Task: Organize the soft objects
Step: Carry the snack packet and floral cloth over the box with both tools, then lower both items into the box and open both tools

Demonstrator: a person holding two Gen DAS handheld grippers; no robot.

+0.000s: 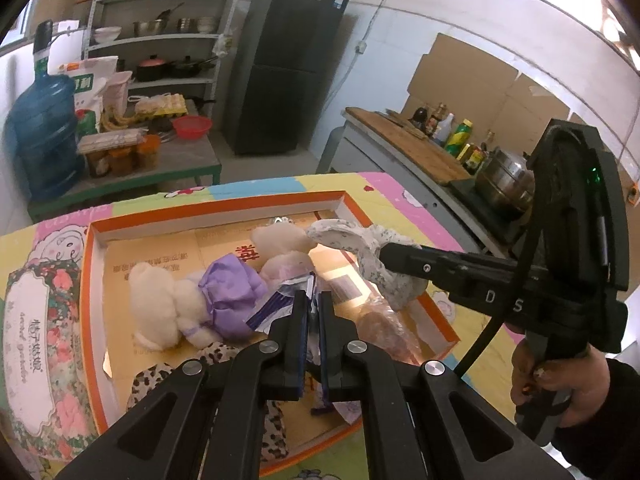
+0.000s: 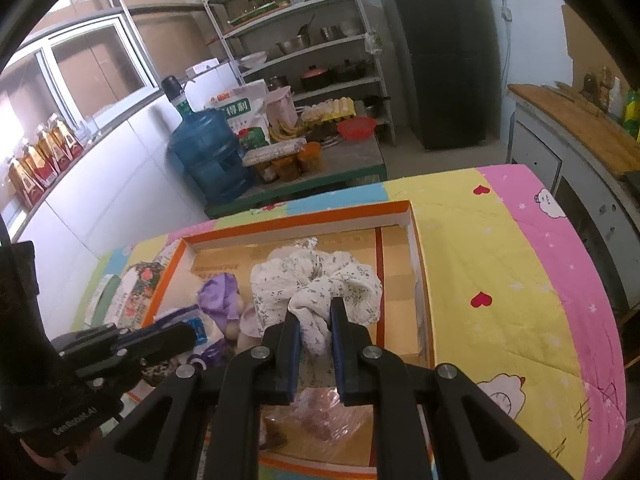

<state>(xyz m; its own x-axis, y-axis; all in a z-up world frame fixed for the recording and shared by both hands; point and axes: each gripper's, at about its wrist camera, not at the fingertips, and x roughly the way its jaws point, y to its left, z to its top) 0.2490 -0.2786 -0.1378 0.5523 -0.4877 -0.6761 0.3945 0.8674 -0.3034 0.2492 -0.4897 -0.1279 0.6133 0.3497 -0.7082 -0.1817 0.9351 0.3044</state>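
Kitchen-type room here: tall black fridge [image 1: 286, 64] at the back, metal shelving rack [image 1: 160, 28] full of pots and bowls, and a big blue water jug [image 1: 42, 136] by a low green table. Up front is a table covered with a pastel patchwork cartoon quilt [image 2: 500, 264], and on it sits a wide shallow cardboard tray with an orange rim [image 1: 224, 206].

Inside the tray there's a cream plush bear in a purple dress [image 1: 192, 304] lying on its side, a second pale plush toy [image 1: 280, 248] behind it, a leopard-print fabric piece [image 1: 160, 380] at the near edge, and a clear plastic bag with something brownish inside [image 1: 384, 328]. A floral-print tissue pack [image 1: 36, 320] sits on the quilt just left of the tray.

The left gripper [image 1: 314, 304] has its jaws nearly together, pinching a crinkly white-and-blue plastic packet [image 1: 276, 306] that sits just beside the bear's dress.

The right gripper [image 2: 314, 320] is clamped on a white floral-speckled fabric scrunchie [image 2: 320, 280], a fold of cloth squeezed between the blue pads [image 2: 295, 344]. From the left camera, the scrunchie hangs off the tips above the tray's right side, near the second plush.
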